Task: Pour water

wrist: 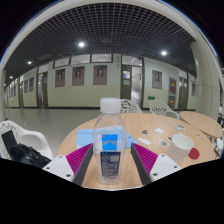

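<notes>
One bottle: a clear plastic water bottle (110,145) with a white cap stands upright between the two fingers of the gripper (111,160), its cap rising well above the fingertips.
Label on it: a blue band wraps the bottle's middle, level with the upper ends of the fingers.
Gripper fingers: the left finger's magenta pad (82,163) lies against the bottle's left side and the right finger's pad (143,160) against its right side; no gap shows at either side, so the fingers look closed narrowly on the bottle.
Bottle's base: hidden low between the fingers, so I cannot tell whether it rests on the surface or is lifted.
Table: a light wooden tabletop (160,132) stretches out ahead of the fingers and off to the right.
Cup: a white cup (182,144) sits on the table, ahead of the right finger and apart from the bottle.
Red thing: a small red object (221,149) lies beyond the cup, further right; too small to name.
Small items: a few pale bits (166,141) lie on the table just beside the cup, towards the bottle.
Chair, left: a white chair (24,140) stands left of the fingers with a dark object (22,152) lying on it.
Chair, far: another white chair (129,105) stands beyond the bottle, across the table.
Room: a long hall with framed pictures (78,75) on the far wall.
</notes>
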Available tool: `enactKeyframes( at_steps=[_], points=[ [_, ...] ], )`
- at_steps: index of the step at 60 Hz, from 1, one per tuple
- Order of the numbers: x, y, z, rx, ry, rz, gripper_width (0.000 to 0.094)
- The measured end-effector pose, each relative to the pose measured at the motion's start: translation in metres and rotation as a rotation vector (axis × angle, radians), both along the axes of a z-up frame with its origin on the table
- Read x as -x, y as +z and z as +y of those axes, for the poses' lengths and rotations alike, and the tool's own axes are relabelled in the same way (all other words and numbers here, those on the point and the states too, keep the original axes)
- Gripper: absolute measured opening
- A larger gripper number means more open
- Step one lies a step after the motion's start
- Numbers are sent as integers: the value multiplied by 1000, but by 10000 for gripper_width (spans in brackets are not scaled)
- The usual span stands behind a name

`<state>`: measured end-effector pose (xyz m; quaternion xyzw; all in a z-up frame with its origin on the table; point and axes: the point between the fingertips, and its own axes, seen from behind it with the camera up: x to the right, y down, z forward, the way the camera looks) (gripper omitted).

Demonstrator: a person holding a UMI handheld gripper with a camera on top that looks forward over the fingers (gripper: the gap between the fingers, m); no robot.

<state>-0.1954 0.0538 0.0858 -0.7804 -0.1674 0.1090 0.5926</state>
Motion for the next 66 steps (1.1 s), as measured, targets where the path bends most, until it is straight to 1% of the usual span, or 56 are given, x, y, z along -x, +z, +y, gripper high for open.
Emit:
enactKeyframes(
  at_steps=[3, 6, 7, 9, 10, 13, 21, 28, 33, 34, 37, 40, 42, 45, 51, 56, 57, 59, 61, 65, 66],
  points=[
    [10, -6, 18, 9, 15, 10, 801],
    [17, -11, 26, 22, 30, 17, 762],
    [20, -7, 17, 26, 34, 19, 678],
    [20, -16, 30, 29, 47, 24, 512],
    [20, -17, 30, 32, 50, 27, 469],
    [19, -15, 29, 19, 43, 35, 455],
    [18, -16, 29, 7, 57, 44, 365],
    [17, -15, 31, 10, 63, 57, 344],
    [23, -9, 30, 72, 58, 171, 342],
    [19, -3, 33, 86, 66, 209, 342],
    [20, 8, 33, 113, 50, 311, 343],
    [14, 31, 38, 133, 40, 433, 343],
    [4, 39, 43, 145, 48, 520, 342],
    [3, 55, 42, 177, 37, 634, 342],
    [-19, 72, 50, 273, -28, 889, 340],
    [-36, 68, 59, 423, -69, 1194, 342],
    [-44, 67, 68, 450, -66, 1254, 342],
    [-52, 70, 71, 488, -84, 1371, 340],
    [-56, 78, 65, 502, -104, 1480, 340],
    [-70, 89, 66, 494, -114, 1615, 343],
    [-56, 109, 72, 488, -131, 1633, 343]
  ],
)
